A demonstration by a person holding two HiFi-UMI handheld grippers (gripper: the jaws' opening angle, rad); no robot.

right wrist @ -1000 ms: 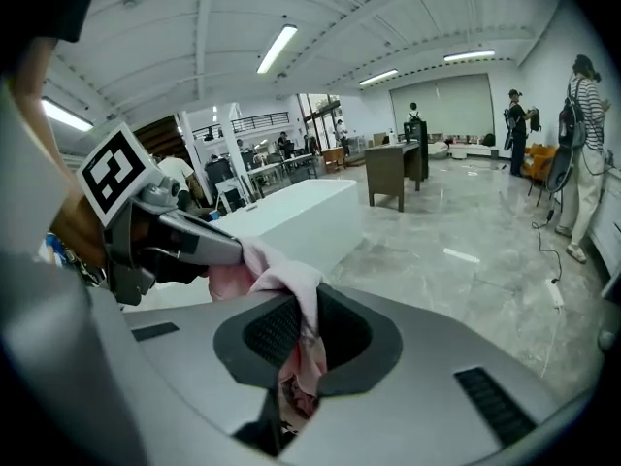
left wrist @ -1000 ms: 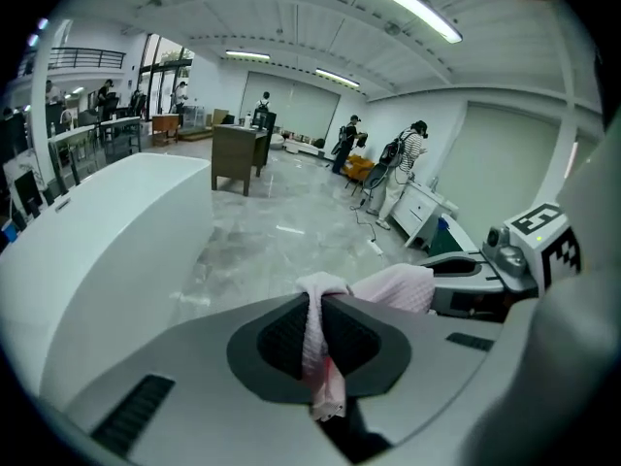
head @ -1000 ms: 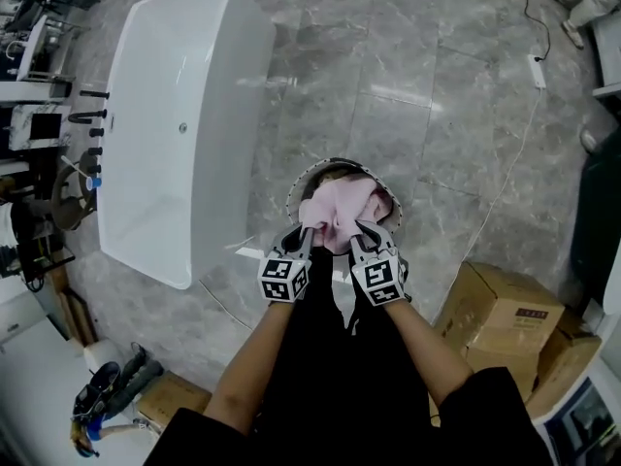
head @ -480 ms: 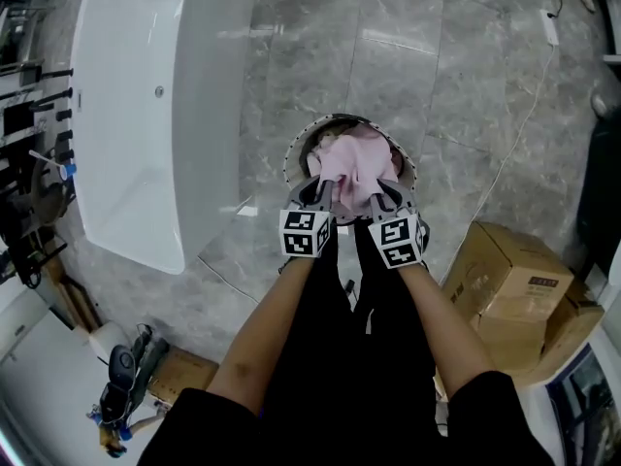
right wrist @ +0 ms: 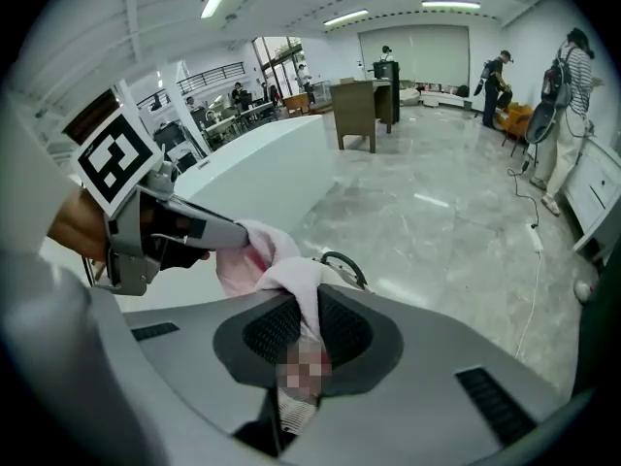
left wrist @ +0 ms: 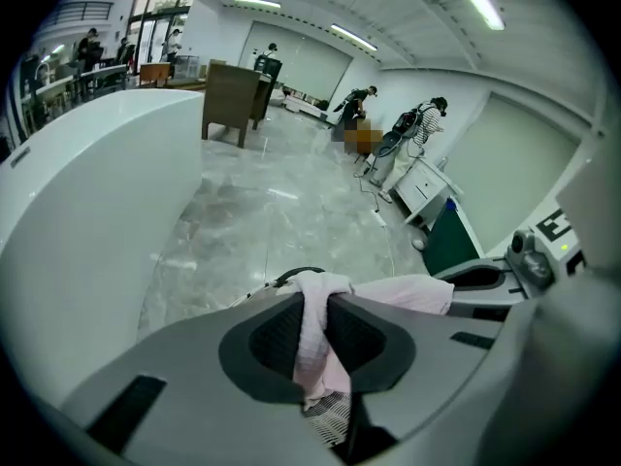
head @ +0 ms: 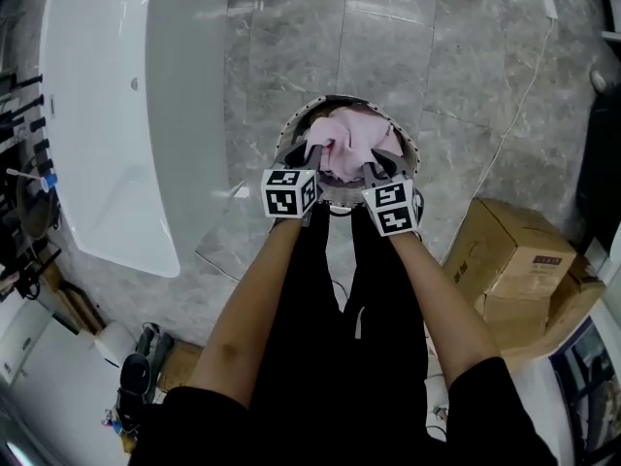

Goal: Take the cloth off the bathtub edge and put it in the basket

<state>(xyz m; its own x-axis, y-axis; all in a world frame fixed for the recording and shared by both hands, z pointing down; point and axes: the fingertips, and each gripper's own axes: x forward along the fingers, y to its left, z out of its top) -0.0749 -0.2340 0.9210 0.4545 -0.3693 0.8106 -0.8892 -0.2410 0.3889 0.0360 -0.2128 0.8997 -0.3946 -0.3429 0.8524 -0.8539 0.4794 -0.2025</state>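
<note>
A pink cloth (head: 344,144) lies bunched in the top of a round basket (head: 290,134) on the grey marble floor. Both grippers reach over the basket's near rim. My left gripper (head: 314,171) has a fold of the cloth (left wrist: 312,330) between its pads, which still touch it, and its jaws are opening. My right gripper (head: 375,173) is shut on another fold of the cloth (right wrist: 291,278). The cloth spans from one gripper to the other. The white bathtub (head: 146,115) stands to the left with nothing on its edge.
Cardboard boxes (head: 514,260) stand at the right, close to my right arm. A white cable (head: 514,134) runs across the floor beyond them. Dark taps and fittings (head: 29,115) line the tub's far side. Several people (left wrist: 427,119) stand far down the hall.
Both grippers have moved forward and down over the basket with the cloth. The cloth now sits lower inside the rim. The tub has shifted left in the head view.
</note>
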